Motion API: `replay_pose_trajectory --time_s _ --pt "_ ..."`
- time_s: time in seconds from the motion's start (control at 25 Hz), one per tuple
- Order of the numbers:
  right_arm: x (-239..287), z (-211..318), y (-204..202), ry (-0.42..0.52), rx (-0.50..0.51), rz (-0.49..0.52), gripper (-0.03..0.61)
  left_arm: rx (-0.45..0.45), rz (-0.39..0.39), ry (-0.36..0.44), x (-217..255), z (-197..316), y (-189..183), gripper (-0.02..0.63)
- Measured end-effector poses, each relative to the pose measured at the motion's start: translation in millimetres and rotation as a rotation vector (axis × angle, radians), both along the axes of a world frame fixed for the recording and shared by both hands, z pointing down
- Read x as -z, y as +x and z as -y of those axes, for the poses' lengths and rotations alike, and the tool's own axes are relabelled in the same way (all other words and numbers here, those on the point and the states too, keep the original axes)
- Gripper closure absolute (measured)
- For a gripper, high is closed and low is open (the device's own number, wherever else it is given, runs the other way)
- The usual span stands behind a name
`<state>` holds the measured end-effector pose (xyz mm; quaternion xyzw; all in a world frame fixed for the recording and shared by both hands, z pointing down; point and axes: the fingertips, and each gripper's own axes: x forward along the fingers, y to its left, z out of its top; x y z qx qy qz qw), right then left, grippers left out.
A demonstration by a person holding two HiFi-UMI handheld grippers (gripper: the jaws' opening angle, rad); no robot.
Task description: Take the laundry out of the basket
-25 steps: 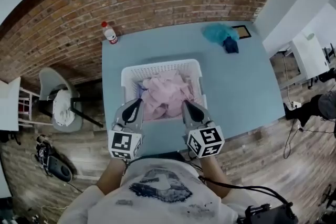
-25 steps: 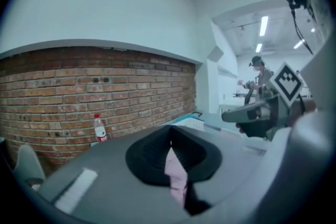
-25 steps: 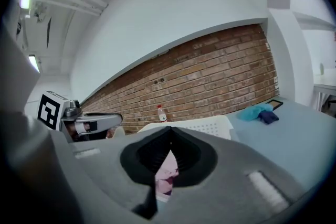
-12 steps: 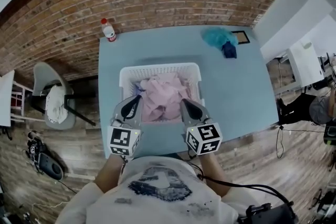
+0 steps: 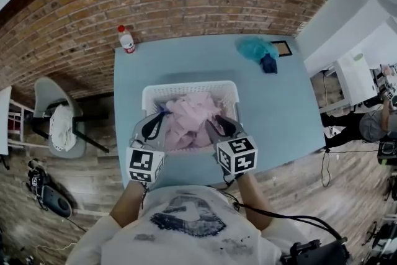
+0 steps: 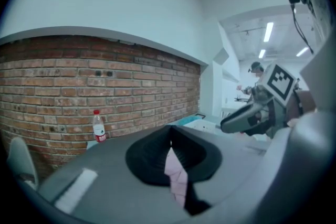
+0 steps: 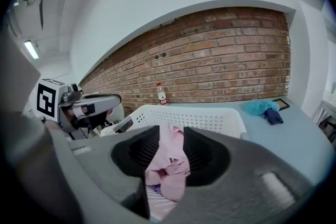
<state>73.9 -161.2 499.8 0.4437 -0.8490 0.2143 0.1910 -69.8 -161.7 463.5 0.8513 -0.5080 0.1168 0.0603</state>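
A white laundry basket [image 5: 186, 87] stands in the middle of the blue table [image 5: 279, 108], filled with pink laundry [image 5: 189, 113]. My left gripper [image 5: 152, 126] reaches over the basket's near left rim; in the left gripper view [image 6: 170, 143] its jaw tips meet, and pink cloth shows below them. My right gripper [image 5: 217, 127] hangs over the near right rim. Its jaws [image 7: 171, 134] have just been opening and stand a little apart; pink laundry [image 7: 168, 162] shows through the gap beyond them, not gripped. The basket [image 7: 210, 118] lies right ahead of it.
A plastic bottle with a red cap [image 5: 126, 39] stands at the table's far left corner. A teal cloth [image 5: 254, 46] and a dark blue one [image 5: 268, 63] lie at the far right by a black frame [image 5: 283, 47]. A chair [image 5: 59, 127] stands left of the table; a brick wall is behind.
Both grippers have moved forward and a little down, over the basket's near rim. The right gripper has tipped downward and its jaws have parted slightly.
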Motion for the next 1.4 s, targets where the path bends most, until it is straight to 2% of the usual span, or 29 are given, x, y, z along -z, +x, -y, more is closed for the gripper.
replay_pose_trajectory --time_s 0.32,0.64,0.84,1.16,1.24,1.4 --pt "-24.2 13.9 -19.9 -0.106 0.054 -0.016 0.244 0.008 -0.008 -0.004 -4.5 18.1 -8.6 0.621" --pt "-42.0 31.2 -34.6 -0.164 0.086 -0.005 0.127 0.001 -0.022 -0.009 -7.0 34.1 -7.8 0.621" --pt "-51.0 44.0 -42.7 -0.184 0.123 -0.016 0.100 0.011 -0.012 -0.024 -12.2 43.7 -9.4 0.621" --pt "-79.6 70.5 -52.7 -0.215 0.174 -0.082 0.097 0.012 0.012 -0.049 -14.9 59.7 -10.7 0.621" --pt "-88.8 73.1 -57.8 -0.242 0.198 -0.081 0.053 0.022 0.020 -0.057 -14.3 63.6 -13.1 0.621" --pt "-111.1 74.2 -65.2 -0.295 0.253 -0.106 0.034 0.022 0.024 -0.061 -14.1 70.5 -15.5 0.621"
